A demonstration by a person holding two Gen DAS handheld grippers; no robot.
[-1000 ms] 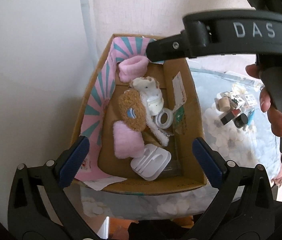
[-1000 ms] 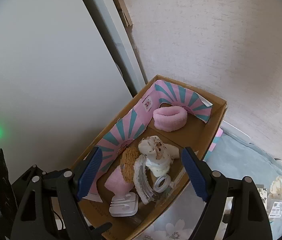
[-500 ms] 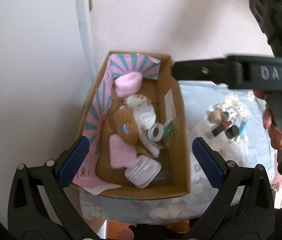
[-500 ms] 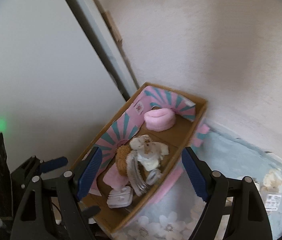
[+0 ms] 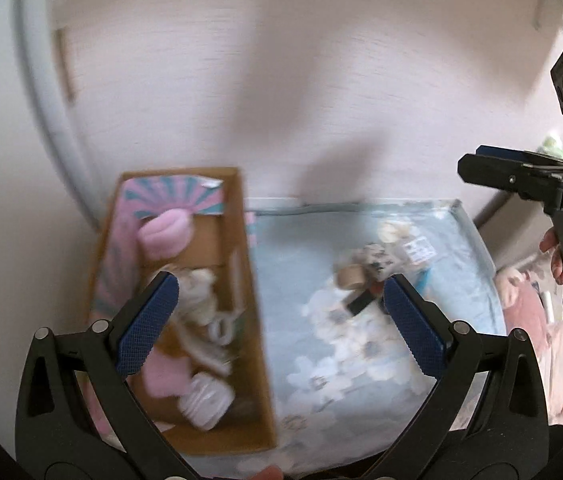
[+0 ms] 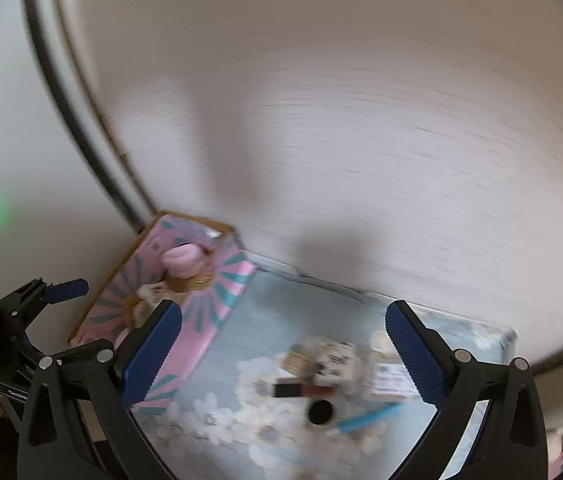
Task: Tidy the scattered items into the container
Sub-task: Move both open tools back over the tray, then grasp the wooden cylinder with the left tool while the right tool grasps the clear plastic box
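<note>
Roughly speaking, both views are smeared with motion blur, so fine detail is guesswork. The left gripper is spread wide with nothing between its pads, and the right gripper is equally wide and empty. The box sits at the table's left end against the wall, already holding a pink roll, a white plastic piece and other soft things. The leftover pile lies well apart from the box on the flowered cloth: a cork-coloured roll, a dark stick, a black cap, a blue pen and a label card. All look small and light. The stick and pen seem stiff and best pinched across their middles; the cap looks round and may slip, so a grip across its width suits it. The card lies flat and would probably need lifting at an edge. The pieces touch one another, so picking one may drag its neighbours.
</note>
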